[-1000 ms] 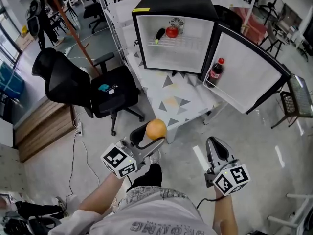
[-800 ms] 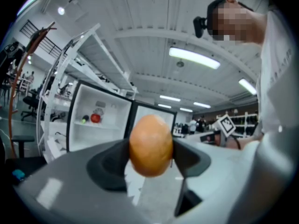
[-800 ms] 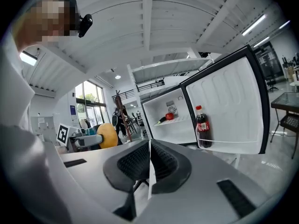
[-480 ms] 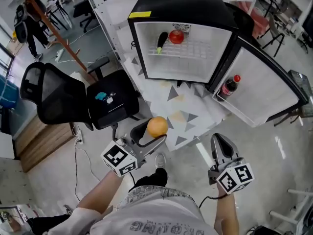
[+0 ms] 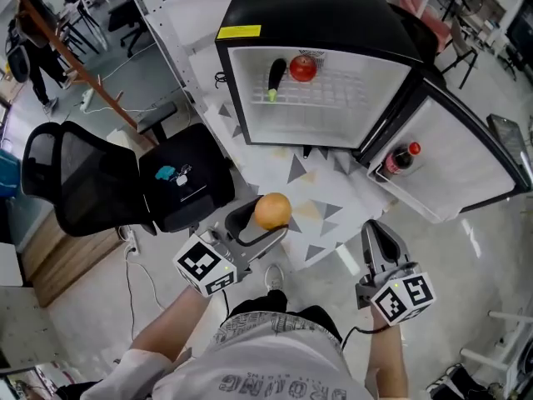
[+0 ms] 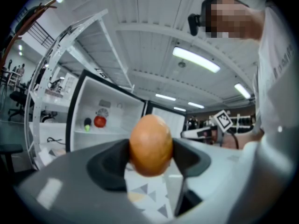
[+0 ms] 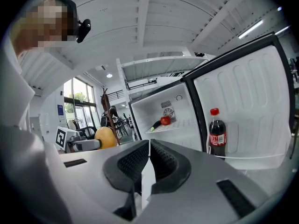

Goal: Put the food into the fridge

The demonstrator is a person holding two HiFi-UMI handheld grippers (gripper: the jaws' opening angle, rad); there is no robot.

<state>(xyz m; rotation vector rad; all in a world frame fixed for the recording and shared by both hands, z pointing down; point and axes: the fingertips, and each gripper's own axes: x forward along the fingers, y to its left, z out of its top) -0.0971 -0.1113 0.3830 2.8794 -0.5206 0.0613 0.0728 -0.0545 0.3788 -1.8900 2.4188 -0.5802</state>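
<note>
My left gripper (image 5: 265, 222) (image 6: 150, 155) is shut on an orange (image 5: 272, 211) (image 6: 150, 144), held in the air short of the fridge. The small black fridge (image 5: 318, 19) stands ahead on a white table, its door (image 5: 462, 152) swung wide to the right. A red tomato (image 5: 303, 67) (image 7: 165, 120) and a dark eggplant (image 5: 276, 77) (image 7: 155, 125) lie on its wire shelf. A cola bottle (image 5: 401, 158) (image 7: 217, 134) stands in the door rack. My right gripper (image 5: 376, 244) (image 7: 149, 164) is shut with nothing in it, low at the right.
A black office chair (image 5: 108, 182) stands at the left of the table with a small blue thing on its seat. The patterned table edge (image 5: 312, 215) lies just ahead of both grippers. Shelving and desks fill the background.
The view has closed in on the fridge, which now looms larger and nearer. Both grippers kept their places in the view, the left still carrying the orange.
</note>
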